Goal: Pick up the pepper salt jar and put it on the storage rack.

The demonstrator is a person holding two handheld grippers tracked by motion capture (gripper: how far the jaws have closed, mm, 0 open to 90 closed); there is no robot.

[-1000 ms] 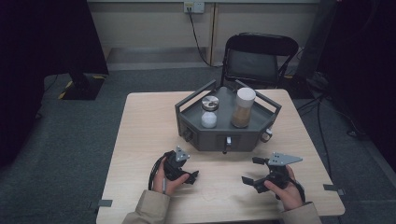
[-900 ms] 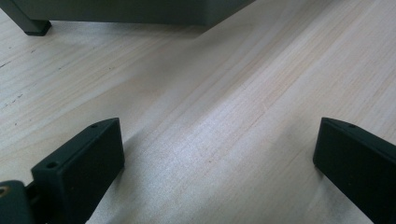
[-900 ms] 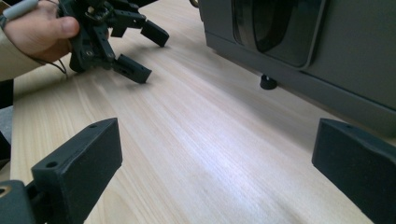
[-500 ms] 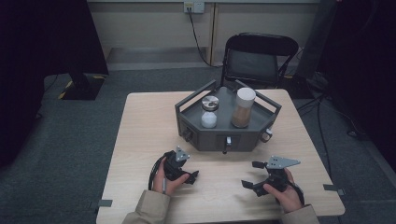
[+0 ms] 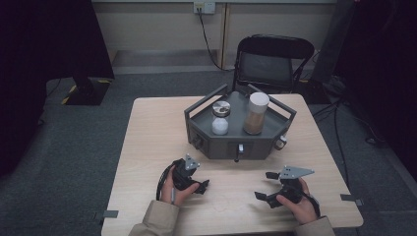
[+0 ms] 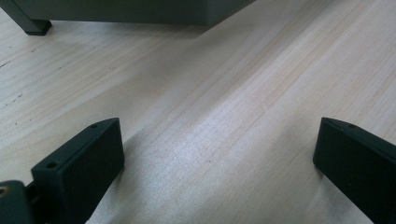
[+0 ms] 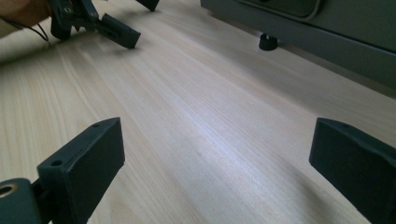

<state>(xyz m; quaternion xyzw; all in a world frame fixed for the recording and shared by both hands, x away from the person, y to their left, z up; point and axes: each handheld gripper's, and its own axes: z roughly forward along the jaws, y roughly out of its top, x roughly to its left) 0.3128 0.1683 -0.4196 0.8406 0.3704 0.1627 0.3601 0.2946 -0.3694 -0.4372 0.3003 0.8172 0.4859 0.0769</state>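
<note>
A grey hexagonal tray [image 5: 255, 146] stands at the back middle of the wooden table [image 5: 147, 132]. In it are a small jar [image 5: 220, 119] of white stuff with a metal lid and a taller jar [image 5: 255, 114] of brown stuff with a white lid. My left gripper [image 5: 199, 175] rests on the table in front of the tray's left corner, open with bare wood between its jaws [image 6: 217, 158]. My right gripper [image 5: 265, 185] lies front right, pointing left, open and empty [image 7: 217, 163]. Its jaws have just been closing slightly, with nothing between them.
A black folding chair [image 5: 273, 59] stands behind the table. The tray's base [image 7: 327, 32] and a small foot [image 7: 267, 43] lie ahead of the right gripper. Small knobs [image 5: 239, 150] stick out of the tray's front wall. The table's front edge [image 5: 236, 227] is close below both hands.
</note>
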